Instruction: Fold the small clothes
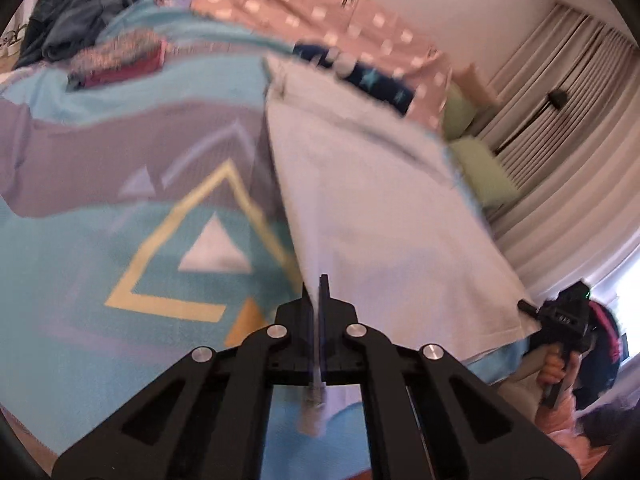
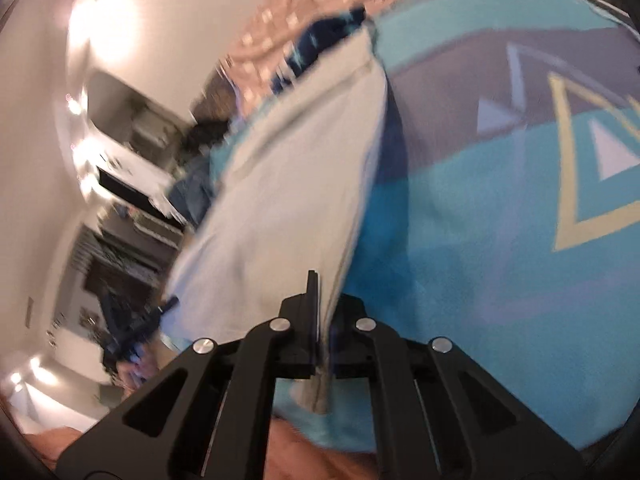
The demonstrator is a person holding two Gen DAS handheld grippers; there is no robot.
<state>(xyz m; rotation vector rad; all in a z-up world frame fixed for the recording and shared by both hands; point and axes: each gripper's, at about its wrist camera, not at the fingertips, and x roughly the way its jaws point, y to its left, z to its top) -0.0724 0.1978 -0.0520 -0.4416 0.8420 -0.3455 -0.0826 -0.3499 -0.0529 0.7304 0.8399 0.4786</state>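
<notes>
A small white garment [image 1: 380, 208] is stretched between my two grippers above a blue and purple blanket with yellow triangles [image 1: 132, 208]. My left gripper [image 1: 320, 300] is shut on the garment's near left corner, and a bit of hem hangs out below the jaws. In the right wrist view the same white garment [image 2: 288, 200] runs away to the upper left, and my right gripper [image 2: 320, 300] is shut on its other near corner. The right gripper [image 1: 560, 320] also shows at the far right of the left wrist view, held by a hand. Both views are blurred.
A dark blue cloth with light stars [image 1: 380, 80] lies beyond the white garment on a pink spotted sheet [image 1: 340, 12]. A pile of dark clothes [image 1: 76, 24] sits at the far left. Green pillows [image 1: 480, 168] and grey curtains [image 1: 560, 120] stand on the right.
</notes>
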